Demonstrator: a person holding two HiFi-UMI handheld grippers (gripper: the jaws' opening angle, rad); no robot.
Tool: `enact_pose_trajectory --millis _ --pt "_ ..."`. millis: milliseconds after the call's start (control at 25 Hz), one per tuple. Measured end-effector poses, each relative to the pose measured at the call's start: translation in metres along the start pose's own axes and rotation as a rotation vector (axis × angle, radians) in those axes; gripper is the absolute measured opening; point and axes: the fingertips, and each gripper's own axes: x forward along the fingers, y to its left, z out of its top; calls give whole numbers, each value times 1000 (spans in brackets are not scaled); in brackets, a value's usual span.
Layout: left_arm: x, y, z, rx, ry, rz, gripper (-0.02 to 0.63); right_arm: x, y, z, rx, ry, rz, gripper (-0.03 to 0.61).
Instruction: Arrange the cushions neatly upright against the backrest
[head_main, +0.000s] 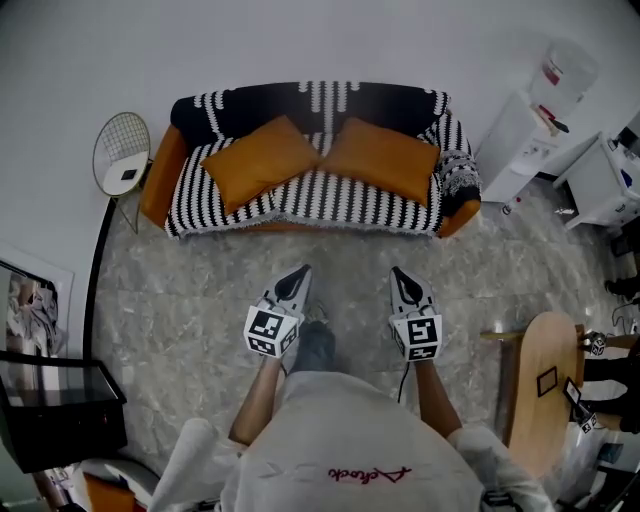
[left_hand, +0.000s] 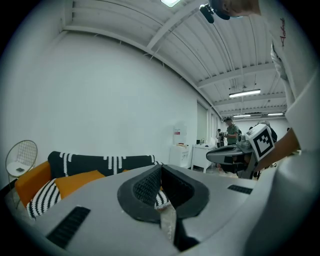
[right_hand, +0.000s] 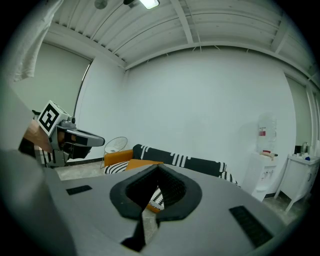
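Two orange cushions lie slanted on the seat of a sofa (head_main: 190, 200) covered by a black-and-white striped throw: the left cushion (head_main: 258, 160) and the right cushion (head_main: 382, 158), whose inner corners meet at the middle. I stand on the floor in front of the sofa, well short of it. My left gripper (head_main: 302, 271) and right gripper (head_main: 398, 272) point at the sofa side by side, both shut and empty. In the left gripper view the shut jaws (left_hand: 160, 168) frame a cushion (left_hand: 77, 182); the right gripper view shows shut jaws (right_hand: 157, 168) before the sofa (right_hand: 185, 161).
A round wire side table (head_main: 122, 152) stands at the sofa's left end. A water dispenser (head_main: 562, 72) and white cabinets (head_main: 520, 140) stand at the right. A wooden table (head_main: 548, 385) is near my right, a black cabinet (head_main: 55, 405) at my left. People (left_hand: 231, 131) stand far off.
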Motion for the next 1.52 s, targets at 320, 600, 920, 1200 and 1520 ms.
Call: enact_pose_trajectory --millis 320,600,920,1200,1520 --pt "63 71 21 8 16 -4 29 92 -26 25 -12 14 4 28" --pt "118 143 43 3 -1 1 29 181 -46 53 -34 0 4 28" --pt "174 214 65 20 -18 -20 29 266 -70 77 -37 -27 -29 28" --pt "199 226 52 -1 17 -76 29 281 -74 61 -11 15 -69 28" --pt "201 209 32 -23 51 -124 29 263 -79 37 15 67 -111 28"
